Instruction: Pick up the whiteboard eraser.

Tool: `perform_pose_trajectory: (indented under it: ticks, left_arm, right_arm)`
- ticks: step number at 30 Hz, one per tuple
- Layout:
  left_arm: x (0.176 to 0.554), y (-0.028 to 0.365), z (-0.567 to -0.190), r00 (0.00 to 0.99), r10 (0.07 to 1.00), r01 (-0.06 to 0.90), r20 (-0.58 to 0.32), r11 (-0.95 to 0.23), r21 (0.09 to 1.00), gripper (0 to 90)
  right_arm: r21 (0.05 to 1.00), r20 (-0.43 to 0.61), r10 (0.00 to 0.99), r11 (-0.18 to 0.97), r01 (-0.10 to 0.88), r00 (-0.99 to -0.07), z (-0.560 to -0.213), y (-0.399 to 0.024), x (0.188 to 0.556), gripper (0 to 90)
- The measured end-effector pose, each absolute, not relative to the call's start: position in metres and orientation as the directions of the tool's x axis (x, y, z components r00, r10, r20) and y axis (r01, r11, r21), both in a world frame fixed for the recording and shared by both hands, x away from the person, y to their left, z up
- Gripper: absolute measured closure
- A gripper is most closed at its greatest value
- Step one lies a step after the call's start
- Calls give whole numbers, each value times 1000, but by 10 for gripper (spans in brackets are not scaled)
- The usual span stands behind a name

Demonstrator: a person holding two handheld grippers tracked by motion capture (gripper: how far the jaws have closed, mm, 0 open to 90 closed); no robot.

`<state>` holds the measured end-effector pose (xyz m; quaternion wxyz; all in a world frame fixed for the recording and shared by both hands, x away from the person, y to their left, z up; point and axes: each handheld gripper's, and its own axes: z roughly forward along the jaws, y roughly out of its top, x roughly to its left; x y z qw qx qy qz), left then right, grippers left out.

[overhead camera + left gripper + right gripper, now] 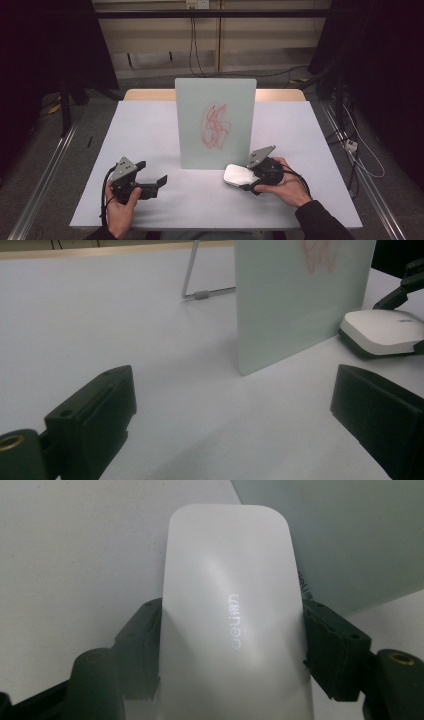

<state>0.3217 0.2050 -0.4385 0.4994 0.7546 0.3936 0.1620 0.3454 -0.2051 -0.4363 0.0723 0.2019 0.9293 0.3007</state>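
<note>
A pale green board (215, 122) stands upright mid-table with red scribbles (216, 126) on its face. Just in front of its lower right corner lies a white eraser with a dark underside (237, 175) (382, 331) (232, 625). My right gripper (246, 176) (232, 650) is shut on the eraser, one black jaw pressed to each long side. My left gripper (159, 183) (235, 425) rests on the table at the front left, open, with bare table between its jaws. It points toward the board's base.
The table (150, 130) is covered in a light grey sheet. A wire stand (200, 290) props the board from behind. Metal rails (45, 165) and cables (360, 150) run along the floor on both sides.
</note>
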Motion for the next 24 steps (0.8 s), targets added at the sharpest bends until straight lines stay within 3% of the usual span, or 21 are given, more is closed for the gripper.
perform_pose_trajectory:
  ticks: [24]
  left_arm:
    - [321, 206, -440, 632, 758, 440, -161, -181, 880, 43]
  right_arm:
    - [661, 34, 493, 642, 390, -869, -426, -211, 333, 316]
